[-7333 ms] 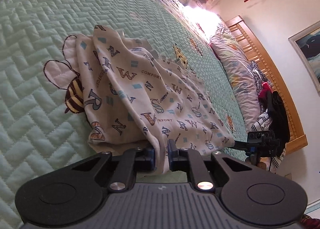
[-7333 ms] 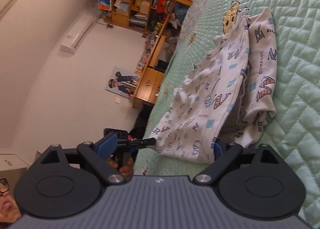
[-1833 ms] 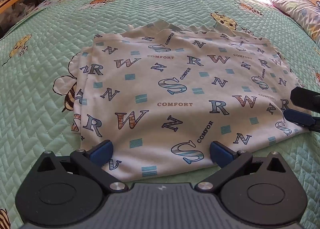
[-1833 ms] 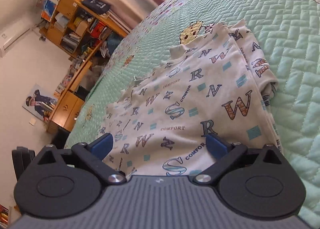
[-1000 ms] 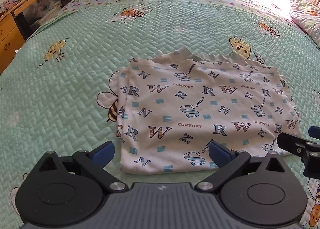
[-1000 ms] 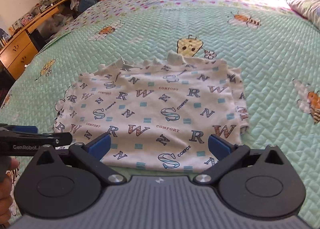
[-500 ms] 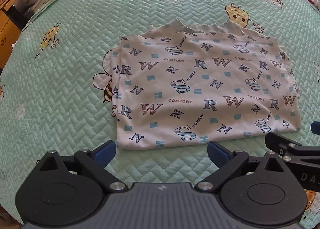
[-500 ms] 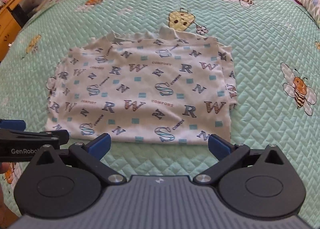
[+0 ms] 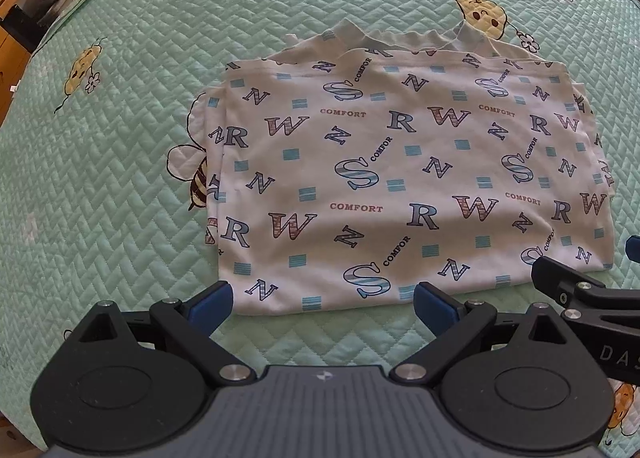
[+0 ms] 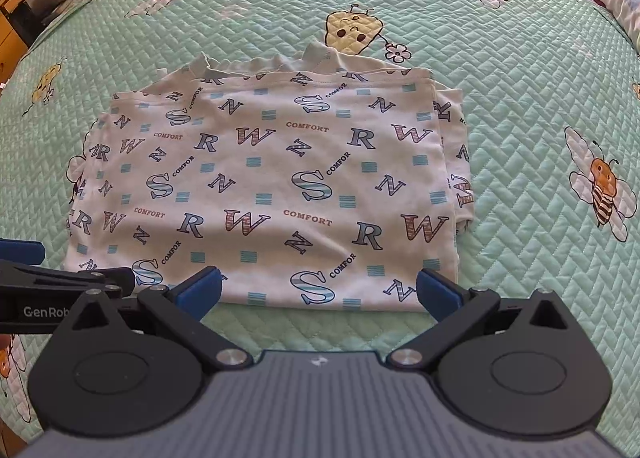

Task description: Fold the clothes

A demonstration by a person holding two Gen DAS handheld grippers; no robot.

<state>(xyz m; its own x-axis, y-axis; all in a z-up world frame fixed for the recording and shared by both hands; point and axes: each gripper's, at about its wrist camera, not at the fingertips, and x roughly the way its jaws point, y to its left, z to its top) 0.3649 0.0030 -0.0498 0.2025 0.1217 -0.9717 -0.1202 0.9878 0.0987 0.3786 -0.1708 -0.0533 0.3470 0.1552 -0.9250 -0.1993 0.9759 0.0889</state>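
shirt folded on the bed, both grippers clear of it

the shirt (image 9: 400, 178) lies on the green quilt (image 9: 120, 98) as a flat, roughly rectangular stack, so the main fold looks done. the top layer lies smooth, with its far edge running straight across. behind that edge the ribbed collar band peeks out, and extra layers show along the left and right sides, where the edges do not line up exactly. by my reading what is left is small: perhaps one more fold to halve it, or a tidy of those side edges, or nothing at all.

the cloth is white, printed with big letters r, w, s and n, the word "comfort" and small blue striped squares. it looks thin and soft, and it covers part of a bee stitched on the quilt at its left edge.

the left gripper (image 9: 322, 300) hangs just short of the near edge, its blue pads spread wide and holding nothing. the right gripper (image 10: 318, 290) sits beside it in the same way, fingers apart and empty, near the shirt's near right corner.
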